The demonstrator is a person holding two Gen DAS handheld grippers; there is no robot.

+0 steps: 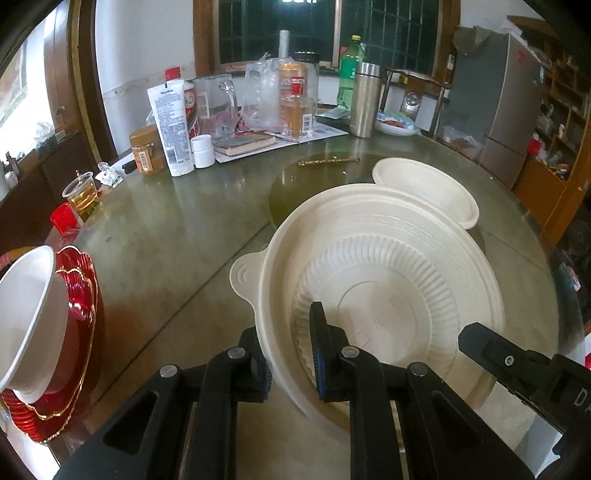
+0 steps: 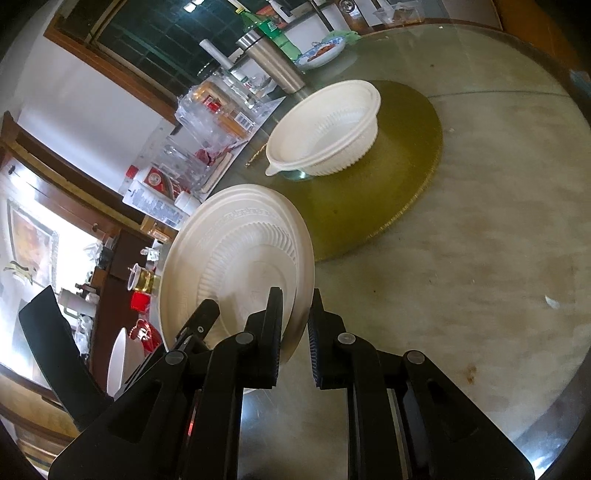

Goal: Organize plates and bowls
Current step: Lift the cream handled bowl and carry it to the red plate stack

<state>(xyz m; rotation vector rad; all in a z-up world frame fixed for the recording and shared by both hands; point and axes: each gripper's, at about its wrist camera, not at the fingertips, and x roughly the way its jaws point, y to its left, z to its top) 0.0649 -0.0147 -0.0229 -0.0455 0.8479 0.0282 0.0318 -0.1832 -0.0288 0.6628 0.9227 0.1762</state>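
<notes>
A: Round glass-topped bench [image 1: 184,236], clutter at the far edge. Progress?
B: Early. Left gripper [image 1: 291,354] and right gripper [image 2: 295,339] fingers both clamp the cream ribbed bowl's [image 1: 388,280] rim, bowl tilted on edge, hollow facing left. Matching bowl [image 2: 325,136] on the turntable and red plate stack [image 1: 70,332] remain.

You're in a home dining room: round glass tabletop [image 1: 192,229] crowded with bottles, jars and a steel flask [image 1: 365,99], fridge [image 1: 498,110] in the corner, barred window [image 1: 277,29] behind, wooden shelving alongside.
</notes>
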